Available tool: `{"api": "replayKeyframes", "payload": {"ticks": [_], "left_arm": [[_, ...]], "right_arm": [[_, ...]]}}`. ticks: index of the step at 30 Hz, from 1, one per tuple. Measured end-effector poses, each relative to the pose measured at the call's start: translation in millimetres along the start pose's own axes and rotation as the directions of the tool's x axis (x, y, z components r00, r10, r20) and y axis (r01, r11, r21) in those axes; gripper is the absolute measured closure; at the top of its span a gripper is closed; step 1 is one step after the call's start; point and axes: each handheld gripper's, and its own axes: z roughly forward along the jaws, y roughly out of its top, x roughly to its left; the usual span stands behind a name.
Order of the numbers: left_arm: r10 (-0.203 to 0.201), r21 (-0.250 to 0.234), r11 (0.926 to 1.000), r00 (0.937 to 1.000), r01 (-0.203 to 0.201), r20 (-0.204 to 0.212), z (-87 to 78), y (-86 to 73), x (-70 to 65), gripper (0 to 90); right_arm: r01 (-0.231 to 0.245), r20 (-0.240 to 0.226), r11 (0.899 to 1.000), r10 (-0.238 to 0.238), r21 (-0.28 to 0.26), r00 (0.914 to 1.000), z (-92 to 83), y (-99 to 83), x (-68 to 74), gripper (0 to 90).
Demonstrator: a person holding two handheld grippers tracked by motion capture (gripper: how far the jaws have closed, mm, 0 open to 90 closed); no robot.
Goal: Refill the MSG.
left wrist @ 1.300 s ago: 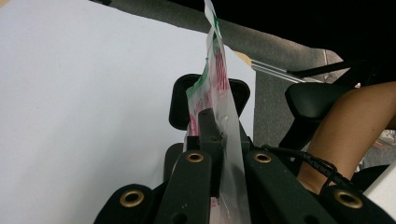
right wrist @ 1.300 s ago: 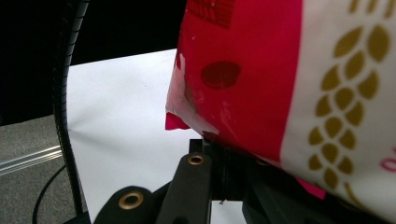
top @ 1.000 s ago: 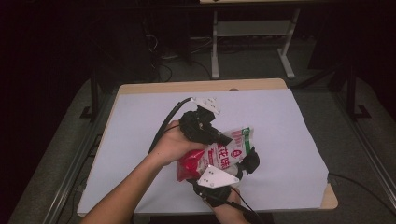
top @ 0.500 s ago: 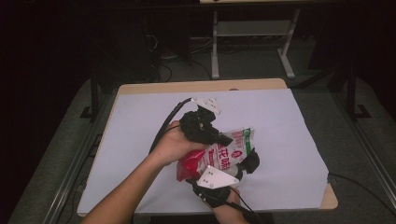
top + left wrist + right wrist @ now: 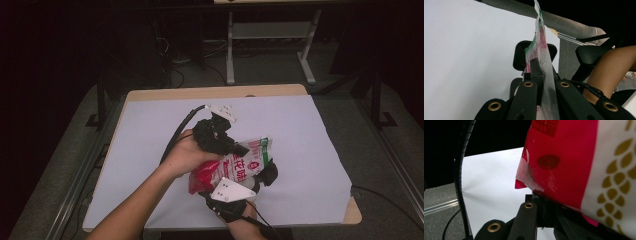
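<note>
Two grippers on one snack bag [image 5: 240,167], lifted off white sheet [image 5: 300,130]; left gripper [image 5: 239,149] clamps thin clear top edge between its jaws; right gripper [image 5: 265,175] pinches red bottom end, bag bulging above it; goal unstated, bag not yet opened or set down

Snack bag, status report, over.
Left gripper shut on bag edge. Right gripper shut on its red end. Bag held between both above table. Nothing in the way.

red Chinese characters on snack bag [image 5: 240,167], too blurred to read
</note>
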Motion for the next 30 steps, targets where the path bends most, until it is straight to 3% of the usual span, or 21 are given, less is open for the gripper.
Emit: {"api": "replayKeyframes", "payload": {"ticks": [30], "left_arm": [[-0.014,-0.002,0.9999,0.9999,0.014,-0.004,0.6,-0.3,0.3,90.0]], "right_arm": [[0.001,-0.002,1.000,-0.001,-0.003,1.0000,0.1,0.9,0.5,90.0]]}}
